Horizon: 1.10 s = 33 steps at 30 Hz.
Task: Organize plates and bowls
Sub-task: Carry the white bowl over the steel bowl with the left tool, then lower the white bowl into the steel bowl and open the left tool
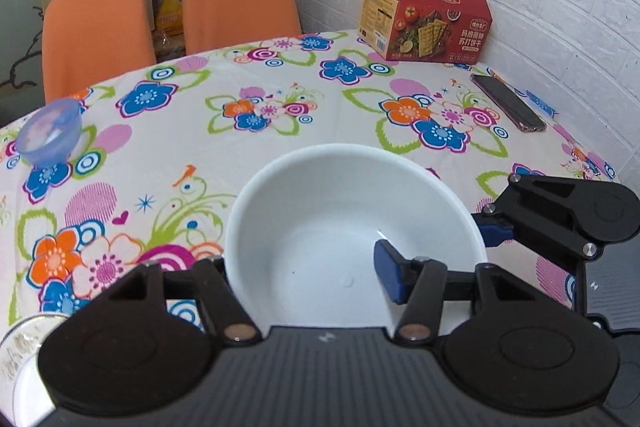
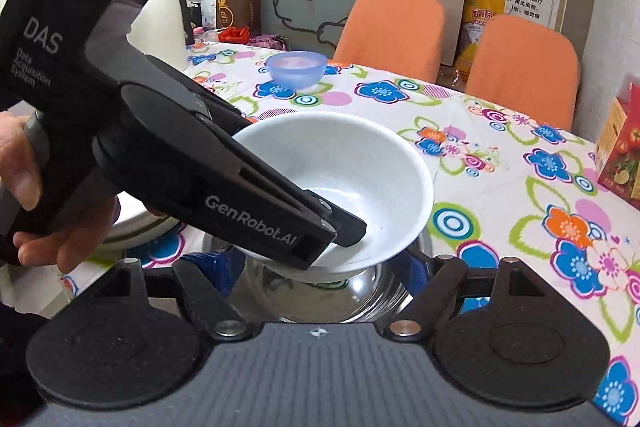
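Right wrist: left gripper (image 2: 340,231) clamps white bowl (image 2: 344,167) rim; right gripper (image 2: 320,267) spread around glass bowl (image 2: 340,299).

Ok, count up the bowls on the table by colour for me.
White bowl: 1
Blue bowl: 1
Clear glass bowl: 1
Total: 3 bowls, plus one pale dish edge, kind unclear.

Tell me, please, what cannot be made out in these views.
Left wrist view: the outer finger of the left gripper, hidden behind the white bowl.
Right wrist view: the shiny bowl, covered by the white bowl; whether the right gripper grips it is unclear.
Left wrist view: a dish, cut off at the corner.
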### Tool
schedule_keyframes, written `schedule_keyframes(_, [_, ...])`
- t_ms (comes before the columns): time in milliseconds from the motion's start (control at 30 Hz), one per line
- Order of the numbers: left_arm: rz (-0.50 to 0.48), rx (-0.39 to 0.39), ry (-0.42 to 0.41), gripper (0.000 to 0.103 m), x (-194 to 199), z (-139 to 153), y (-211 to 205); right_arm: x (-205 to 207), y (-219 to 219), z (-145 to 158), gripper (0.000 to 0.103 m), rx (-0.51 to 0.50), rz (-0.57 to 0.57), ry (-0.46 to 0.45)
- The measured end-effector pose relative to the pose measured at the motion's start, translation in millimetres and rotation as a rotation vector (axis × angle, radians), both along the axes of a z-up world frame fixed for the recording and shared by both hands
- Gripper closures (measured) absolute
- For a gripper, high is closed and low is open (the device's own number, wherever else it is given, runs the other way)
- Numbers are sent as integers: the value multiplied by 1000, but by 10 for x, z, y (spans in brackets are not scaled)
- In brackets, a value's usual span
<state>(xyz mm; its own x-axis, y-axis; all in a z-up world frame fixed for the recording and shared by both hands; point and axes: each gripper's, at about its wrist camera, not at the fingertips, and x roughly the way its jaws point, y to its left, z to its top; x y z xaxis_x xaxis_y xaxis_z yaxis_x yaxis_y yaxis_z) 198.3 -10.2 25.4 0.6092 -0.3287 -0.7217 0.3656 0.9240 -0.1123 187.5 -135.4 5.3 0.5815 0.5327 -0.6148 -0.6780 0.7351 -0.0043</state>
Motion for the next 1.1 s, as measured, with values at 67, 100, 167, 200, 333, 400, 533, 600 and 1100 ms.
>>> schedule_keyframes(67, [6, 10, -1, 47, -48, -37, -3, -39, 10, -46, 36, -6, 3, -4])
schedule_keyframes(100, [6, 18, -5, 46, -63, -46, -11, -42, 11, -61, 36, -3, 3, -4])
schedule_keyframes(167, [5, 25, 0, 47, -71, -62, -12, -31, 1, -85, 36, 6, 6, 6])
schedule_keyframes(200, [2, 18, 9, 46, -56, -74, -5, -29, -7, -92, 36, 9, 5, 10])
schedule_keyframes(333, [15, 9, 16, 30, -2, -116, 35, -57, -33, -125, 36, 1, 0, 14])
schedule_keyframes(400, [6, 4, 22, 24, 18, -118, 53, -75, -50, -151, 38, -5, -2, 10])
schedule_keyframes(533, [-1, -25, 44, 20, 41, -91, 97, -95, -61, -163, 38, -3, 4, 7])
schedule_keyframes(600, [-5, -32, 56, 19, 39, -78, 107, -120, -65, -158, 38, -14, 4, -2])
schedule_keyframes(1100, [70, -51, 7, 7, 8, 133, 324, -376, -317, -18, 38, -32, -45, -13])
